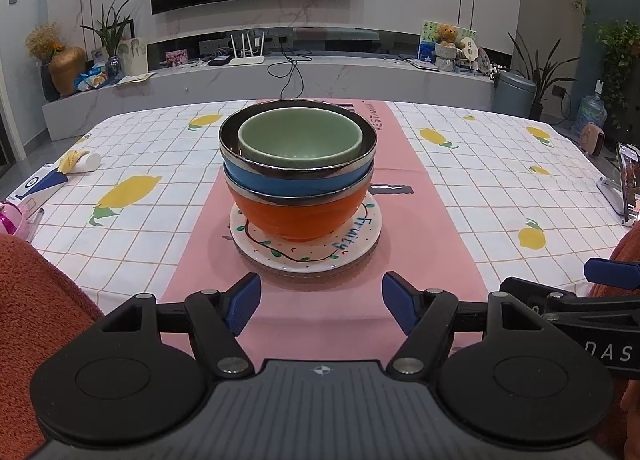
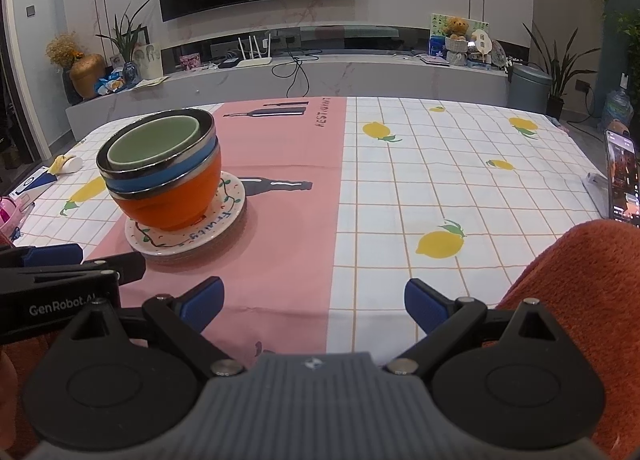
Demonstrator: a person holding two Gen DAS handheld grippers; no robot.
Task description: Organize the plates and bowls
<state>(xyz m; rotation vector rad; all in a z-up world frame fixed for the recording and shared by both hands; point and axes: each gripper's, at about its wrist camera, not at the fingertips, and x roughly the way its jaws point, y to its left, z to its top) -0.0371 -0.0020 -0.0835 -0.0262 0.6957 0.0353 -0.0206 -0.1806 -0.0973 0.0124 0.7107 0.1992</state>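
Nested on the pink runner (image 1: 276, 324) of the counter (image 1: 480, 188): green bowl (image 1: 300, 138) inside blue bowl (image 1: 264, 182) inside orange bowl (image 1: 296, 218), atop stacked plates (image 1: 306, 254). Near the plates, left gripper (image 1: 320, 302), jaws wide, empty. Well right of them, right gripper (image 2: 314, 302), jaws wide, empty.

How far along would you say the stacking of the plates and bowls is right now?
It looks essentially done: the green bowl sits nested in the blue bowl, which sits in the orange bowl, all on the stacked plates. Nothing is in hand; the left claw and right claw are open and empty. No loose dishes are visible.
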